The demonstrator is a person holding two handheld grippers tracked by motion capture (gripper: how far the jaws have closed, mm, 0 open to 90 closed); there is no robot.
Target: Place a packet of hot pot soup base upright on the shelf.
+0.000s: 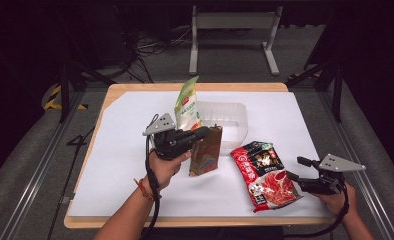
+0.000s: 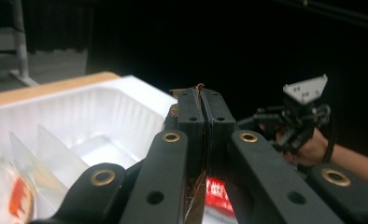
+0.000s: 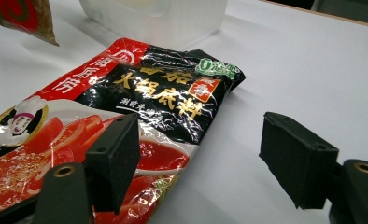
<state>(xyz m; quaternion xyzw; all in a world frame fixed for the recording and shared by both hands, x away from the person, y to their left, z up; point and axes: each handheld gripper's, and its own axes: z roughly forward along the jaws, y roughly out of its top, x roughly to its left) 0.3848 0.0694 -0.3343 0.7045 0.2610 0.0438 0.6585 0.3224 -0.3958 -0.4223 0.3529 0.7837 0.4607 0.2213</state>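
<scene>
Left hand-held gripper (image 1: 205,132) pinches brown pouch (image 1: 206,152); right hand-held gripper (image 1: 296,169) gapes (red packet (image 3: 126,107) unheld).

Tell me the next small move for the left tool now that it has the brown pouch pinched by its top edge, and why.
Probably carry the brown pouch across over the clear bin and lower it in. The left tool is shut on its top edge, the pouch hangs beside the bin's near wall, and a green-white bag already stands inside. The right tool is open by the red packet, holding nothing.
</scene>
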